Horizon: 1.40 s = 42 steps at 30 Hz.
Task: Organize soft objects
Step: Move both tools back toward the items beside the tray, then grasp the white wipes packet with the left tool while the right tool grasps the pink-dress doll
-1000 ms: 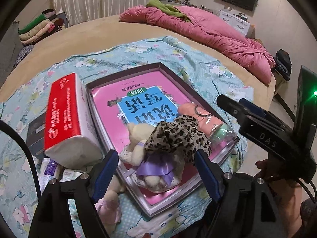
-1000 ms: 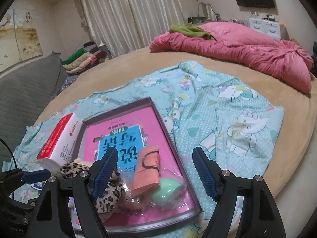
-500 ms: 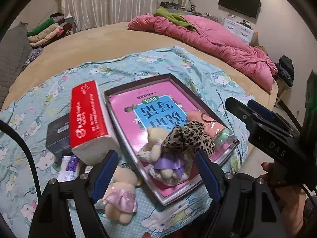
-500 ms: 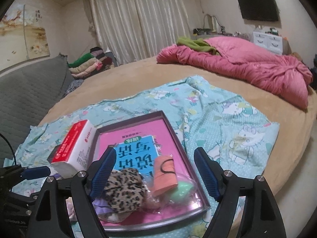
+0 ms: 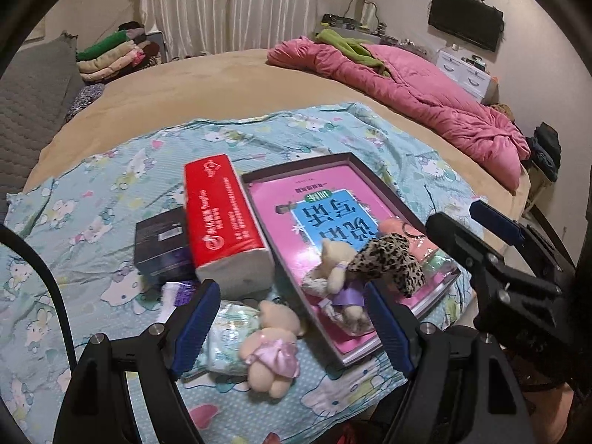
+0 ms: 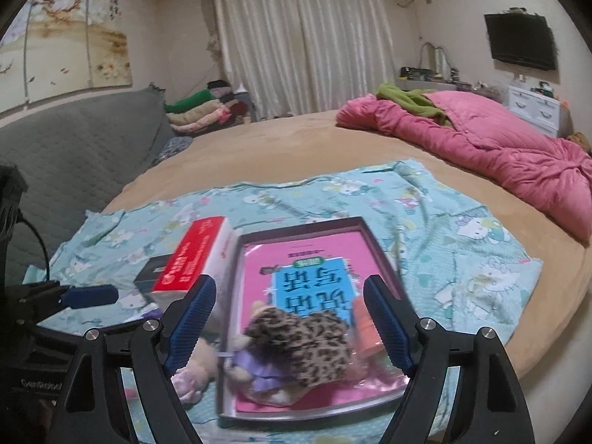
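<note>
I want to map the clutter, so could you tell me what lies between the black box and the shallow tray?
The red tissue pack lies between the black box and the tray, seen best in the left wrist view.

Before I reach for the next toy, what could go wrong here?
The bear in the pink dress lies outside the tray, against a crinkly packet; a wide grab may catch both. The leopard scrunchie rests loosely on the purple-dressed bear and could slide. The tissue pack leans on the tray rim; nudging may tip it.
</note>
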Motion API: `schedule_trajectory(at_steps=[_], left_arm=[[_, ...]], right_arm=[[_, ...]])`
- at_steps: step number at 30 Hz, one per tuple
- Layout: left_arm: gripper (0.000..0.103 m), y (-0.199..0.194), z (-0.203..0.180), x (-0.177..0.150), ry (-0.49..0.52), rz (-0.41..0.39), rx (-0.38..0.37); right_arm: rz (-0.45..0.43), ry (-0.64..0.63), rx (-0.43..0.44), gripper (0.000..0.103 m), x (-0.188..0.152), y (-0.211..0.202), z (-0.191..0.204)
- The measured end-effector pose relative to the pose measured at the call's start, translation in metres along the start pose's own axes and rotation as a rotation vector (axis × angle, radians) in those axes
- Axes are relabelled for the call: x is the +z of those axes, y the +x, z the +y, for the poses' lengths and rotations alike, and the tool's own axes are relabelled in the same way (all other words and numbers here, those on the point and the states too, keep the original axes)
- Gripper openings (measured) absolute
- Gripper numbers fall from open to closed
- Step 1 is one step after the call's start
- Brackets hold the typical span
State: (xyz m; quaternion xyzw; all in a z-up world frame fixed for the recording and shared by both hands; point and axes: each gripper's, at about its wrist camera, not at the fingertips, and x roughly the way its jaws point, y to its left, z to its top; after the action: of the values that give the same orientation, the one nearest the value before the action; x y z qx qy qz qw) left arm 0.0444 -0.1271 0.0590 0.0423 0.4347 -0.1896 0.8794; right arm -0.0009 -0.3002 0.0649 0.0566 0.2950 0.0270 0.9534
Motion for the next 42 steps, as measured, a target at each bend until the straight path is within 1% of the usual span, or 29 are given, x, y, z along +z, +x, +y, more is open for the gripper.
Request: schedule_trajectory(at_steps=[10,17,24,30,35,42], left_arm=[[0.079,-0.019,0.034,-0.003,-0.059,-0.026,0.014],[0.079,-0.034,0.076,-0.004,-0.142,-0.053,0.041],[0.079,-0.040,0.115,-0.010,-0.220,-0.055,0.076],[0.079,-0.036,0.134,-0.016,-0.259,-0.044,0.083],[0.079,-0.029,0.140,-0.022,-0.275,-0.028,0.082],[0.079,-0.007,0.144,-0.030,-0.284,0.017,0.067]], right_arm=[[0.013,-0.043,0.017,0.083,0.000,-0.004,0.020],[0.020,-0.079,0.051,0.083,0.000,-0.008,0.038],[0.060,-0.120,0.097,0.083,-0.007,-0.004,0.062],[0.100,-0.171,0.127,0.083,-0.017,0.003,0.082],[0.139,-0.210,0.148,0.083,-0.029,0.011,0.096],[0.230,-0.288,0.166,0.083,-0.054,0.032,0.113]])
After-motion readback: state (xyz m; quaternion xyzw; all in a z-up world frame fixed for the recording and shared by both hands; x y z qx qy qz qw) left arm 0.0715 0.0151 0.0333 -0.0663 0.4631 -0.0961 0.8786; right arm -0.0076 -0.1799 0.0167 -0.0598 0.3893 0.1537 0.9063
